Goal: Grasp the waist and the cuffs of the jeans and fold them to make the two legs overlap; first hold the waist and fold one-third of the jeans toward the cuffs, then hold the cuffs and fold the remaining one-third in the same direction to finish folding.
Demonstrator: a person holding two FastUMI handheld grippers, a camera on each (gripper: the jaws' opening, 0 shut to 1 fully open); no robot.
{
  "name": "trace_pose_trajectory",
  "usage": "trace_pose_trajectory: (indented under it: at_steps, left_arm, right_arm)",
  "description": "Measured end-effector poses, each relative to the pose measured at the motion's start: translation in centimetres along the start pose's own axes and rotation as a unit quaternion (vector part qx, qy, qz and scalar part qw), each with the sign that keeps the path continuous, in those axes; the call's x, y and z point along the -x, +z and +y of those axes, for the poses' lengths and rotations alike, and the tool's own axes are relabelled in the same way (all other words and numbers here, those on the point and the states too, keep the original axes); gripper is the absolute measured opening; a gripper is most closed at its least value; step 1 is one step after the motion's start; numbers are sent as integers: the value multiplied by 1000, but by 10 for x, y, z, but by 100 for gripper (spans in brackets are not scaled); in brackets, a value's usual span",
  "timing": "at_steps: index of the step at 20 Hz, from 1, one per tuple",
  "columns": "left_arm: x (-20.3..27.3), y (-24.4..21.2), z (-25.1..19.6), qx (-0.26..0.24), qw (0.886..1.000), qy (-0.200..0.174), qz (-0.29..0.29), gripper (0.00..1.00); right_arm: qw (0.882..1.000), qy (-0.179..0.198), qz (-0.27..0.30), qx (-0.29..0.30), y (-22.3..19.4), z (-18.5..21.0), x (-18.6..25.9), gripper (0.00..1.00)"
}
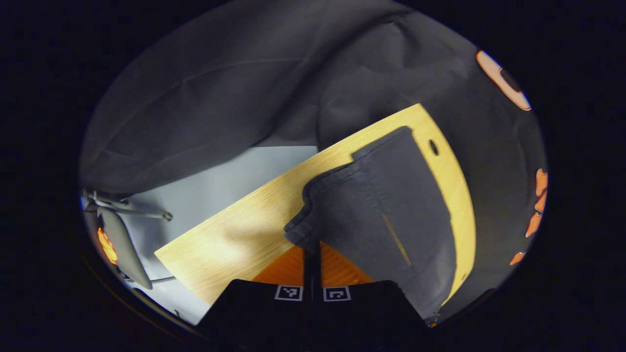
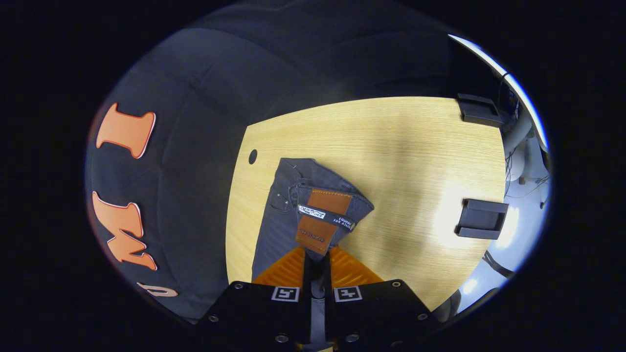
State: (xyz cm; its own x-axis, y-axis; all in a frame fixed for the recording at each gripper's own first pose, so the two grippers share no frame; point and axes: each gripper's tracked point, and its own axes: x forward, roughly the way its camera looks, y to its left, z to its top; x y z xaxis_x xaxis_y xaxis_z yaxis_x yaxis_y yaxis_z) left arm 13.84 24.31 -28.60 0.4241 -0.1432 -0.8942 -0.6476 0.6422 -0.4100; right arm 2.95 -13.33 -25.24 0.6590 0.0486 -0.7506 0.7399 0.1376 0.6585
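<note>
the dark grey denim jeans (image 2: 279, 220) are looking matt and finely woven, their hems showing as thick stitched cloth (image 1: 303, 220). a tan leather-like waist patch (image 2: 320, 215) is showing a smooth, faintly grained face. the pale wood-grain worktop (image 2: 391, 146) is gleaming with a soft sheen under the light. the orange ribbed fingers (image 1: 337, 271) are looking like matt plastic or rubber, and the black clamp blocks (image 2: 481, 217) like matt plastic.
</note>
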Motion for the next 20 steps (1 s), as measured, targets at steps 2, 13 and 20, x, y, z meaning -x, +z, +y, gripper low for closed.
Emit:
trace_pose_trajectory:
  at_steps: [2, 13, 20]
  left_arm:
    - [10, 17, -15, 4, 1000, -22, -13, 1]
    - [11, 59, -71, 11, 999, -35, -38, 1]
    - [-16, 92, -109, 9, 999, -25, -32, 1]
  right_arm:
    - [1000, 8, 0, 2, 1, 11, 1, 12]
    - [998, 21, 46, -27, 17, 39, -28, 11]
    - [997, 15, 57, -44, 32, 58, -48, 12]
